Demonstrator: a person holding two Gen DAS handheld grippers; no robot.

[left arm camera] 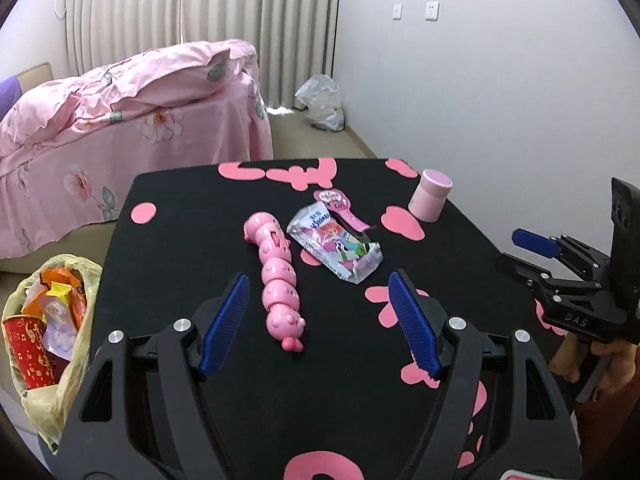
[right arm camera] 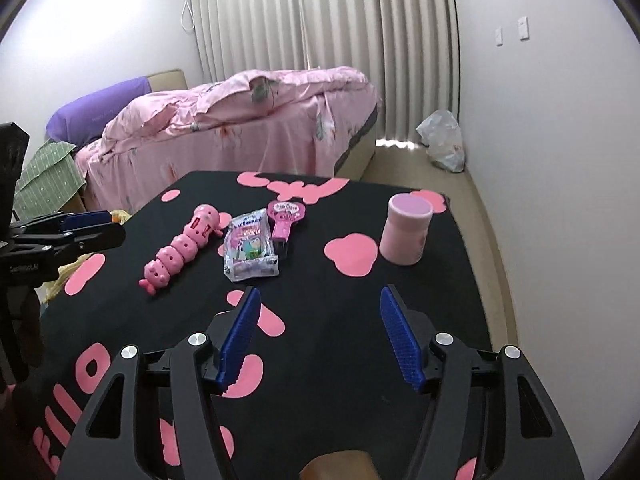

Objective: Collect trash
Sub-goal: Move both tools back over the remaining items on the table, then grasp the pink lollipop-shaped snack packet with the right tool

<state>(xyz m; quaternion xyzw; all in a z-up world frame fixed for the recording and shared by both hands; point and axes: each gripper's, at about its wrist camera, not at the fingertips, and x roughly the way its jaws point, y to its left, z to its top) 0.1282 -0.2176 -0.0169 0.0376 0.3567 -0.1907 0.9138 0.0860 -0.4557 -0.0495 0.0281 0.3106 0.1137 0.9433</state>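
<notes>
We see left gripper point(left arm camera: 318, 320) jaws apart over caterpillar toy point(left arm camera: 276, 276); right gripper point(right arm camera: 320, 332) jaws apart, empty; wrapper point(left arm camera: 334, 246) beside toy; trash bag point(left arm camera: 48, 328) at table edge point(left arm camera: 120, 216).

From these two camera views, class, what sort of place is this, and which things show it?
Most likely a bedroom at home: a bed with a rumpled pink floral quilt, long curtains behind it, and a purple pillow at its head.
</notes>
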